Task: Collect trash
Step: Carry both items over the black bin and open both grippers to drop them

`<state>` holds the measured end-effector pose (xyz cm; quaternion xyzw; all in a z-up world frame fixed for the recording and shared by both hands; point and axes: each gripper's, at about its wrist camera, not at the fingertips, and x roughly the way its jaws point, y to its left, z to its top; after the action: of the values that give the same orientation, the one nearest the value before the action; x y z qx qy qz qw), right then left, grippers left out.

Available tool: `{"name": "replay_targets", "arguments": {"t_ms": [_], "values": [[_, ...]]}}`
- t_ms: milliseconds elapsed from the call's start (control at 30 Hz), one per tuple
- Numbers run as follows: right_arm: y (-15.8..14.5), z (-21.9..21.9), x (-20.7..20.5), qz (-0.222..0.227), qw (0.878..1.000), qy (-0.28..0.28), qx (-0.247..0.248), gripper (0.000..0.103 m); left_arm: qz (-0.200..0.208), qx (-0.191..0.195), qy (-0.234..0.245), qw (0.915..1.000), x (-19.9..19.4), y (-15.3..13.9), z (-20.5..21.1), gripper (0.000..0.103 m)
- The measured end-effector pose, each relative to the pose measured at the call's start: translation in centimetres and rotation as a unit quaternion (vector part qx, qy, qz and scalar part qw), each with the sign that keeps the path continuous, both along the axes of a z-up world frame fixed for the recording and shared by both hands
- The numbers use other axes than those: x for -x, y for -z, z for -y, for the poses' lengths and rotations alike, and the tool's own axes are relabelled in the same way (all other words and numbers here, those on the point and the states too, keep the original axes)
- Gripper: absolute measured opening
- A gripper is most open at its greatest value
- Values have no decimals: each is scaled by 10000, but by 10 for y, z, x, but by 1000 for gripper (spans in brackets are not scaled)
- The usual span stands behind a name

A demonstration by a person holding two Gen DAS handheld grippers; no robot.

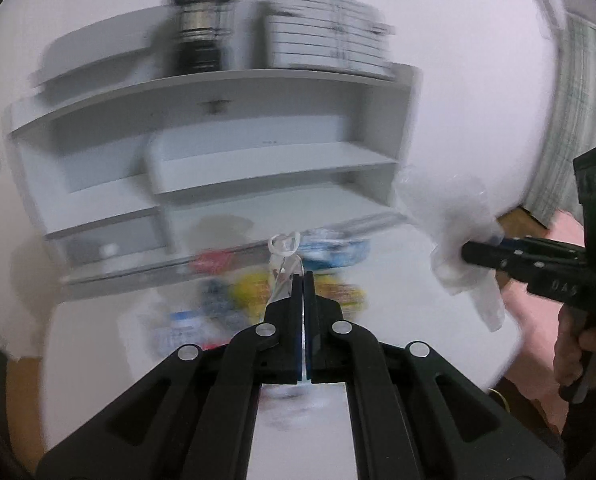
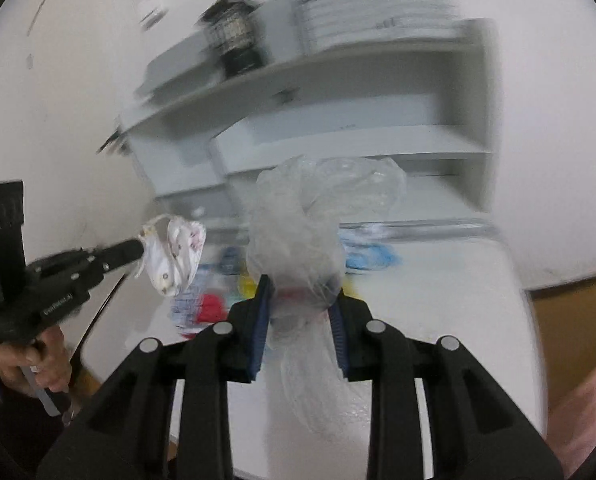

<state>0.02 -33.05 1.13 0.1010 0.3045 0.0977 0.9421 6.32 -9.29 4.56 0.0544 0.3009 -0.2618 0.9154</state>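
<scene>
left claw (image 2: 139,250): clamped on small crumpled white wrapper (image 2: 175,258), raised above tabletop (image 2: 438,280) | middle: blurred colourful wrappers (image 2: 211,306) on tabletop | right claw (image 2: 300,296): pinching clear crumpled plastic bag (image 2: 310,216), lifted

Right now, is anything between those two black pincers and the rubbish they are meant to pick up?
Nothing visible. The right gripper is already closed on a crumpled clear plastic bag, and the left gripper pinches a small white crumpled wrapper. More colourful wrappers lie blurred on the white table beyond, with nothing visibly covering them.
</scene>
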Motion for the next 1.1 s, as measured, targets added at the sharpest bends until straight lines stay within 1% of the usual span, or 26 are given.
{"name": "replay_targets", "arguments": {"t_ms": [33, 100, 133, 167, 200, 233, 267, 300, 333, 400, 433, 467, 500, 533, 567, 600, 633, 667, 700, 767, 833, 867, 933, 1000, 1033, 1100], "values": [[1, 20, 15, 19, 9997, 241, -18, 28, -35, 23, 330, 9994, 9, 3, 30, 0], [11, 63, 50, -17, 9966, 828, -23, 28, -87, 53, 758, 9971, 22, 8, 71, 0], [20, 91, 73, -85, 9924, 1229, -31, 28, -138, 71, 1063, 9942, 32, 12, 100, 0], [27, 107, 88, -139, 9890, 1471, -47, 28, -186, 99, 1337, 9908, 43, 17, 125, 0], [36, 128, 106, -211, 9842, 1757, -99, 28, -239, 110, 1683, 9854, 57, 24, 157, 0], [50, 154, 132, -307, 9761, 2144, -188, 28, -276, 106, 1865, 9820, 66, 29, 178, 0], [60, 172, 148, -377, 9697, 2403, -233, 28, -347, 115, 2152, 9759, 80, 36, 207, 0], [71, 188, 167, -453, 9622, 2671, -274, 28, -414, 119, 2366, 9707, 91, 43, 227, 0], [87, 210, 193, -584, 9497, 3059, -339, 28, -543, 124, 2656, 9625, 105, 53, 255, 0], [112, 237, 231, -774, 9320, 3509, -474, 28, -759, 132, 3075, 9484, 129, 72, 299, 0], [126, 248, 249, -882, 9226, 3712, -567, 28, -919, 103, 3331, 9384, 144, 88, 327, 0], [145, 262, 270, -1038, 9100, 3960, -653, 28, -1004, 47, 3443, 9335, 152, 98, 342, 0], [159, 269, 284, -1159, 9010, 4121, -702, 28, -1147, -30, 3597, 9260, 163, 116, 363, 0], [180, 278, 302, -1332, 8887, 4314, -794, 28, -1287, -96, 3696, 9202, 171, 132, 379, 0], [193, 282, 311, -1437, 8817, 4406, -881, 28, -1410, -156, 3766, 9155, 176, 145, 388, 0], [210, 286, 321, -1566, 8739, 4490, -1003, 28, -1609, -276, 3852, 9083, 183, 169, 403, 0], [232, 290, 332, -1733, 8647, 4574, -1140, 28, -1733, -355, 3873, 9049, 186, 185, 413, 0], [246, 291, 336, -1837, 8593, 4614, -1220, 28, -1880, -457, 3906, 9000, 190, 205, 423, 0], [262, 292, 340, -1967, 8529, 4652, -1320, 28, -2058, -635, 3920, 8944, 194, 232, 434, 0], [296, 293, 344, -2199, 8416, 4685, -1545, 28, -2276, -912, 3921, 8867, 187, 277, 450, 0], [325, 292, 340, -2417, 8335, 4651, -1745, 28, -2404, -1326, 3863, 8806, 189, 326, 461, 0], [343, 297, 340, -2532, 8297, 4614, -1858, 28, -2477, -1444, 3842, 8776, 191, 343, 463, 0], [367, 294, 335, -2721, 8239, 4555, -1990, 28, -2639, -1686, 3770, 8717, 191, 377, 468, 0], [391, 310, 326, -2893, 8186, 4474, -2144, 28, -2662, -1867, 3727, 8691, 201, 395, 475, 0], [398, 310, 323, -2961, 8171, 4441, -2177, 28, -2709, -1960, 3719, 8660, 202, 406, 476, 0], [411, 310, 321, -3082, 8152, 4381, -2205, 28, -2791, -1987, 3733, 8622, 202, 413, 477, 0]]}}
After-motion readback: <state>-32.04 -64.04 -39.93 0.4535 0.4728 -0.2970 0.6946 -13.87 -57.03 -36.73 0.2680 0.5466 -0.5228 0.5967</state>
